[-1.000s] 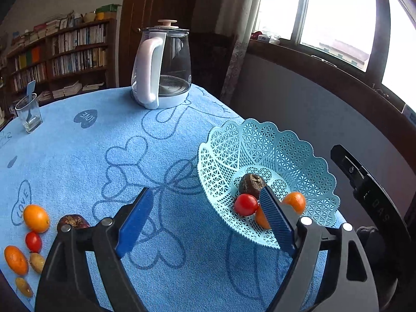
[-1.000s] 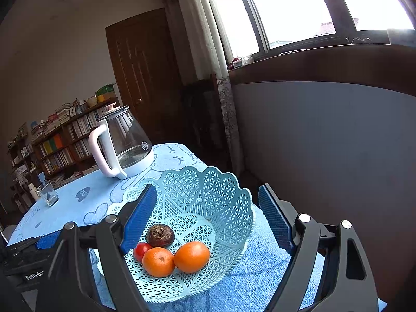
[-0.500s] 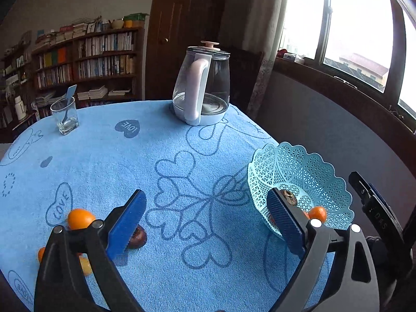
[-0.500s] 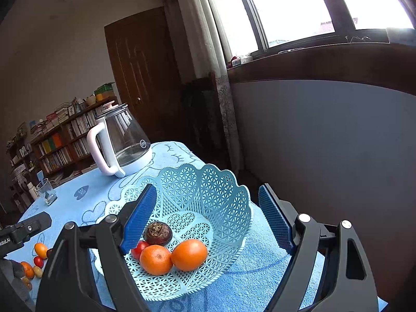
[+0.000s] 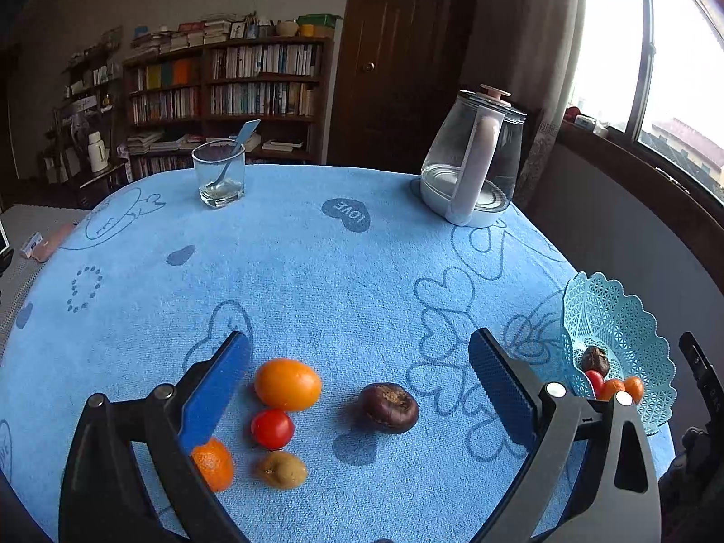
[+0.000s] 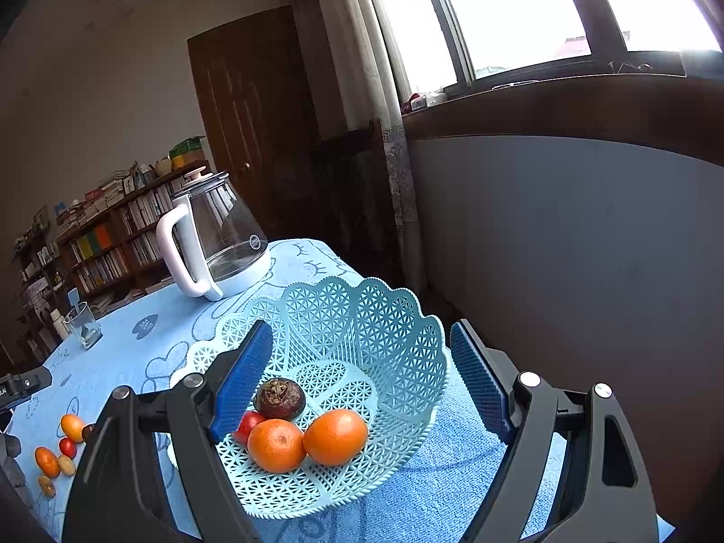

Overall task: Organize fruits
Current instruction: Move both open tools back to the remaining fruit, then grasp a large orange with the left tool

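My left gripper [image 5: 359, 378] hangs open over loose fruit on the blue tablecloth [image 5: 316, 271]: an orange citrus [image 5: 288, 384], a cherry tomato [image 5: 272, 428], a dark brown fruit [image 5: 389, 407], a small yellowish fruit [image 5: 282, 469] and a mandarin [image 5: 212, 464] partly behind the left finger. None is touched. My right gripper [image 6: 362, 375] stands open over the light-blue lattice basket [image 6: 384, 326], which holds two oranges [image 6: 335, 436], a tomato [image 6: 249, 423] and a dark fruit [image 6: 279, 399]. The basket [image 5: 620, 321] also shows at the right in the left wrist view.
A glass kettle [image 5: 473, 158] stands at the back right of the table and a drinking glass with a spoon [image 5: 219, 172] at the back left. Behind are bookshelves [image 5: 217, 86] and a door; a window wall runs along the right.
The left gripper has swung left, away from the basket to over the loose fruit, and its jaws have widened a little. The right gripper has stayed still over the basket.
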Action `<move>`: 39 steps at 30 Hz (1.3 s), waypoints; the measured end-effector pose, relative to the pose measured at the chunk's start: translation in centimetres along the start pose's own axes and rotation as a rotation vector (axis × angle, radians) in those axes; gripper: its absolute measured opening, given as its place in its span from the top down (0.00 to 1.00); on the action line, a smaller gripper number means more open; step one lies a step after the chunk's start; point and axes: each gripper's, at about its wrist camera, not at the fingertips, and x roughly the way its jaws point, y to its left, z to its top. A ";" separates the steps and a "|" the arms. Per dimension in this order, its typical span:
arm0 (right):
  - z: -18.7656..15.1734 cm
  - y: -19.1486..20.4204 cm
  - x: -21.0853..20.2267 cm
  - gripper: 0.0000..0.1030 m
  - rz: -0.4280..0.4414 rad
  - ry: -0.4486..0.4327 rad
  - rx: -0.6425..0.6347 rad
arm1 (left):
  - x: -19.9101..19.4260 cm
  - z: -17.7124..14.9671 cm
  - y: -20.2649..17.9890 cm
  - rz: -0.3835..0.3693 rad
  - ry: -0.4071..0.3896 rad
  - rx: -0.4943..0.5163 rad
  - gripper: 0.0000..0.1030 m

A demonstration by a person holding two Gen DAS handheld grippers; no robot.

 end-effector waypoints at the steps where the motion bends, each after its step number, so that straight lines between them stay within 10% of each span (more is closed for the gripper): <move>1: 0.0 0.1 0.0 0.20 0.001 -0.001 -0.004 | 0.2 -0.1 0.5 0.010 0.007 -0.012 0.06; 13: -0.5 2.9 -1.6 0.20 0.081 -0.032 -0.127 | 3.6 -1.7 3.3 0.091 0.093 -0.031 0.08; 39: -3.4 9.4 -3.2 0.20 0.278 0.028 -0.342 | 6.5 -2.8 4.1 0.041 0.185 -0.039 0.56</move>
